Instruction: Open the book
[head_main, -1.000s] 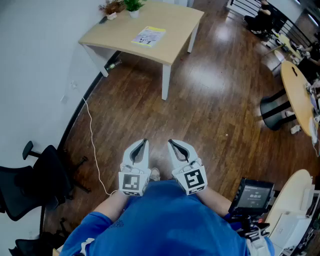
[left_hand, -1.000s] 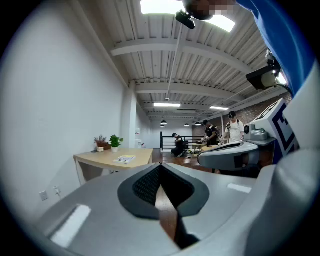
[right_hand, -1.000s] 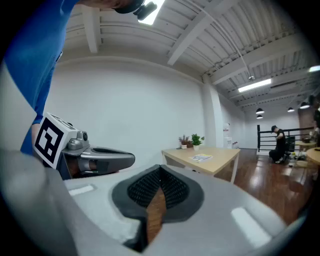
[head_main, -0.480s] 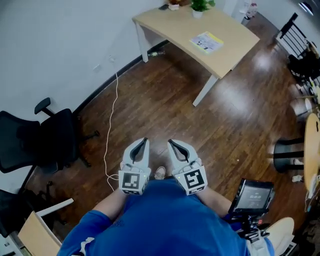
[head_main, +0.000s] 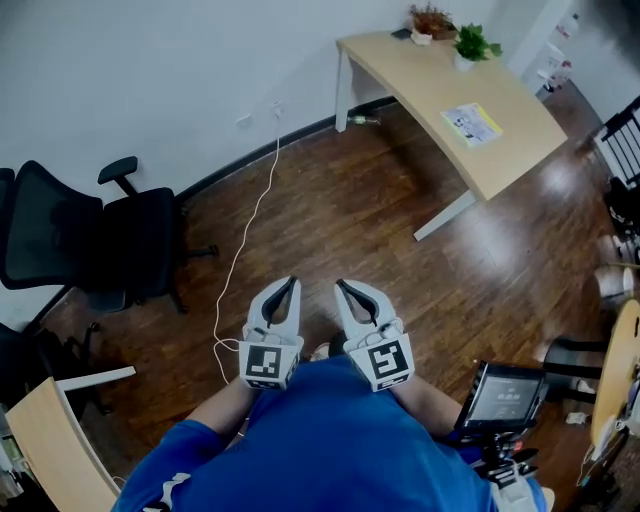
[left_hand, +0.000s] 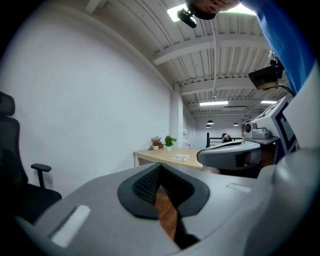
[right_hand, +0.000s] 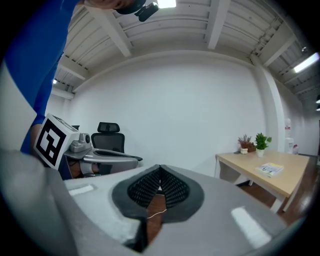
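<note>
A thin book (head_main: 470, 122) with a yellow and white cover lies closed on a light wooden table (head_main: 420, 75) at the head view's upper right, far from both grippers. It also shows small on the table in the left gripper view (left_hand: 180, 157) and the right gripper view (right_hand: 270, 169). My left gripper (head_main: 287, 283) and right gripper (head_main: 345, 287) are held side by side close to my body, over the wooden floor. Both are shut with nothing between the jaws.
A black office chair (head_main: 95, 240) stands at the left by the white wall. A white cable (head_main: 245, 245) runs across the floor. Two potted plants (head_main: 472, 44) sit at the table's far end. A screen on a stand (head_main: 500, 395) is at my right.
The view has swung left: the table with the book has shifted from the upper left to the upper right of the head view. The grippers stay shut in front of me.
</note>
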